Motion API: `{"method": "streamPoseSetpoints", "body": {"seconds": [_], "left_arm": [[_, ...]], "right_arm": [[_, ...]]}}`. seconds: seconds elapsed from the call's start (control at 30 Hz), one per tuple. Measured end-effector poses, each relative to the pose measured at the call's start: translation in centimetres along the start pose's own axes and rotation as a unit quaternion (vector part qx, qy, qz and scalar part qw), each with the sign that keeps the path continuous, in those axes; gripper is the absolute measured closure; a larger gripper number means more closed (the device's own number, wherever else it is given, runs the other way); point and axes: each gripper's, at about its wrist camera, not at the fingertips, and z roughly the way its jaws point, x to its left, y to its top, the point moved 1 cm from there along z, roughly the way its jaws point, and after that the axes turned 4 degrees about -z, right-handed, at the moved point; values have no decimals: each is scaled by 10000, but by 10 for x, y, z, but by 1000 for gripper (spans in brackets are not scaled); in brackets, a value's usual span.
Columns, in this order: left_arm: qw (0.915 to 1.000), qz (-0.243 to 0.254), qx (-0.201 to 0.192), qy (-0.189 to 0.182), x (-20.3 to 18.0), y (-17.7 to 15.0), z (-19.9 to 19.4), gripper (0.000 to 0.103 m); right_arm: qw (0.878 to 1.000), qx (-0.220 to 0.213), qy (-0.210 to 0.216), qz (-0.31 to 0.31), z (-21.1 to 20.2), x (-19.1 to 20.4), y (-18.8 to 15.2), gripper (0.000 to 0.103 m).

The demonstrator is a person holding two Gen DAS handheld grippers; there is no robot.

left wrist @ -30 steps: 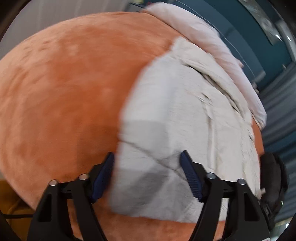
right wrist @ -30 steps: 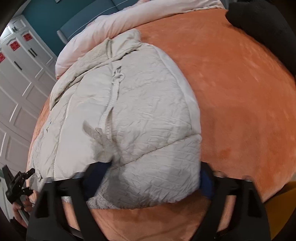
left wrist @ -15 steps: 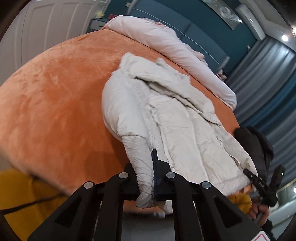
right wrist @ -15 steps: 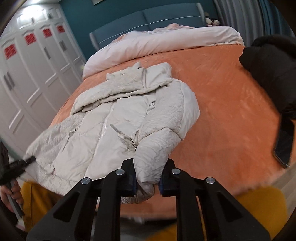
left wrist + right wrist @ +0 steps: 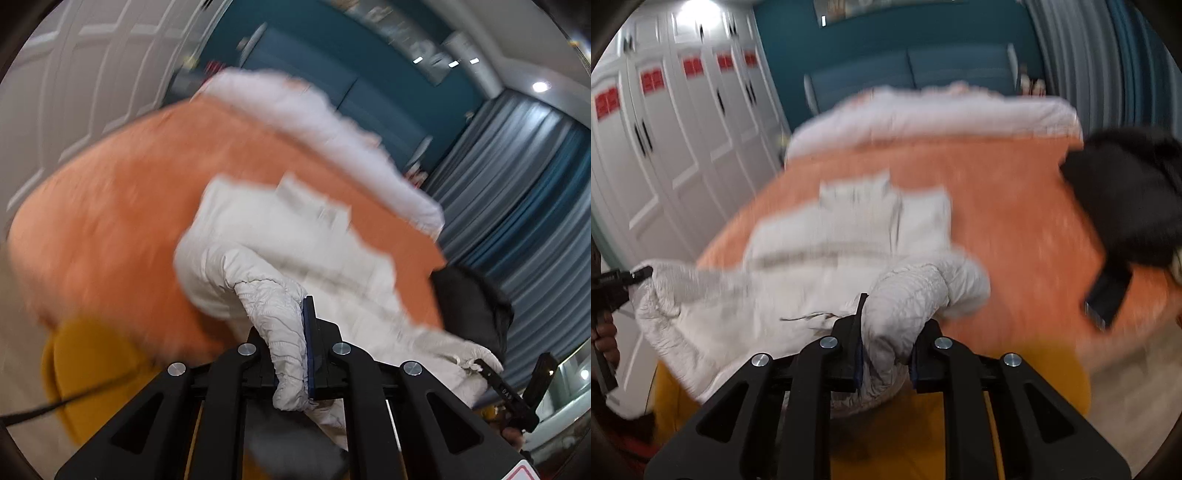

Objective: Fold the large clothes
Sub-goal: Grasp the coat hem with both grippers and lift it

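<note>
Since a second ago, both grippers have come up off the bed and now hold the pale puffer jacket (image 5: pixel 295 254) lifted by its two cuffs, its lower part raised off the cover while the collar end lies further up the bed. One orange bed cover (image 5: pixel 1004 206) fills most of both views, with one white duvet (image 5: pixel 938 114) bunched along the headboard end. One dark garment (image 5: pixel 1126 199) sits at the bed's right edge, apart from the jacket. White wardrobe doors (image 5: pixel 683 147) on the left carry red labels, too blurred to read.

Both grippers point downward at a slant toward the bed. The left gripper (image 5: pixel 291 354) has its jaws pressed nearly together on one quilted sleeve cuff (image 5: pixel 280 325). The right gripper (image 5: pixel 886 350) grips the other cuff, its jaws set a little wider around a thicker bunch of fabric. Each gripper's black tip shows at the edge of the other's view, with part of a hand (image 5: pixel 604 339) below.
</note>
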Motion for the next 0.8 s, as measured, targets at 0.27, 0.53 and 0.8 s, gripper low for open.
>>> {"method": "streamPoseSetpoints", "body": {"seconds": [0.27,0.53,0.8], "left_arm": [[9954,176,-883,314,-18,98,101,96],[9932,15,-778,863,4,143,201,95],[9881,-226,-442,1455,44,152,283,91]], "right_arm": [[9946,-954,77,393,91,-18,102,84],[9934,-841,52,775,182,-39,137,83],[9947,-538,-103,868,255,-47,146,72]]}}
